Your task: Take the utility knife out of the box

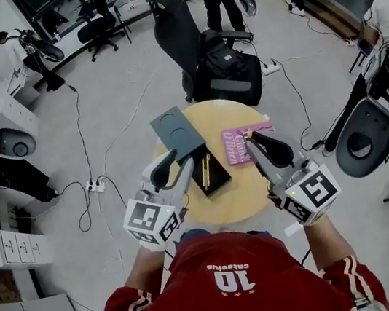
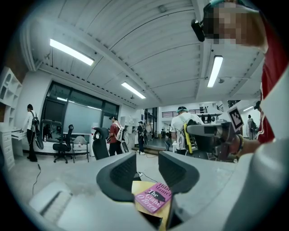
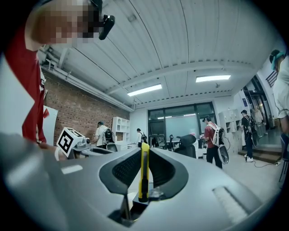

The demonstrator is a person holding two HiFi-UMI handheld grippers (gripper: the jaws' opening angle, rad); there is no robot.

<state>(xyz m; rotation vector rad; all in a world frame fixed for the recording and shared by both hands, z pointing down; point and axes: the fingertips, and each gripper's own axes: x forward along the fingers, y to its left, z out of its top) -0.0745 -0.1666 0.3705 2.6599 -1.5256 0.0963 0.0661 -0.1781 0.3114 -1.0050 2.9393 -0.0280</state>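
Left hand-held gripper [image 1: 177, 160] level, jaws apart; right hand-held gripper [image 1: 258, 139] level, jaws tight on utility knife [image 3: 143, 176].

The table [image 1: 240, 196] stands before the person, with a chair [image 1: 179, 20] behind it and a backpack [image 1: 228, 71] on the chair. On the table the box [image 1: 216, 177] lies left of centre, its lid [image 1: 176, 133] touching its far end. The book [image 1: 237, 145] lies just right of the box. The left gripper [image 1: 173, 166] hangs over the near left rim beside the box. The right gripper [image 1: 262, 142] hangs over the near right by the book, with the knife [image 3: 143, 171] upright between its jaws.
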